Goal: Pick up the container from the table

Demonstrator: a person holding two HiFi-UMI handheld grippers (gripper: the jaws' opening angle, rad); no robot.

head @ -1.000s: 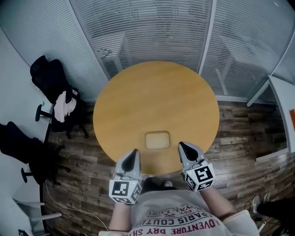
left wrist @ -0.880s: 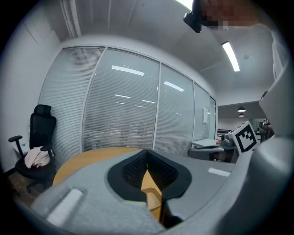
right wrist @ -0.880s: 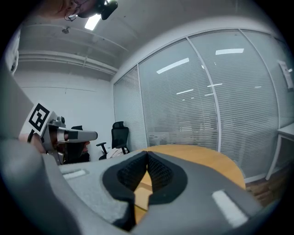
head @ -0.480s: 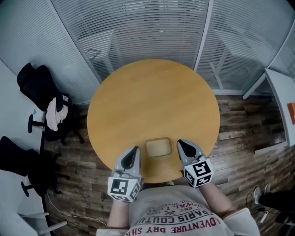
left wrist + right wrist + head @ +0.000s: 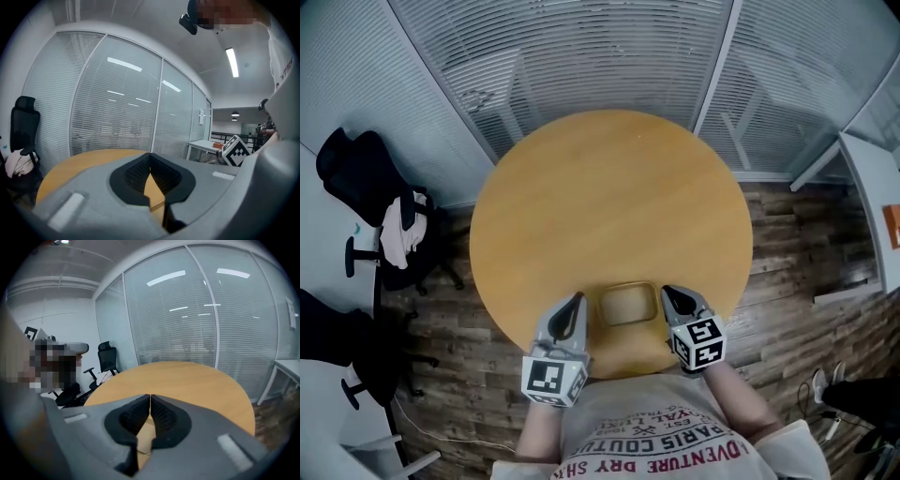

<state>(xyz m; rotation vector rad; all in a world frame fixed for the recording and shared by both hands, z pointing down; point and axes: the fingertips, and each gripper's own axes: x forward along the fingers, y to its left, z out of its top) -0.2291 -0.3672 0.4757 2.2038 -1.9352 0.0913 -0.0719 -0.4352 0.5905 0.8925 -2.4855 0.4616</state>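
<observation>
The container (image 5: 627,304) sits at the near edge of the bench (image 5: 609,187), between the left tongs (image 5: 573,304) and the right tongs (image 5: 669,296). Both are closed tight and hold nothing. Maybe they will squeeze it from both sides.

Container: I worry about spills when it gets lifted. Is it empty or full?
Empty, it seems: the container sits upright on the table, open-topped, and the head view shows only its bare tan floor.
</observation>
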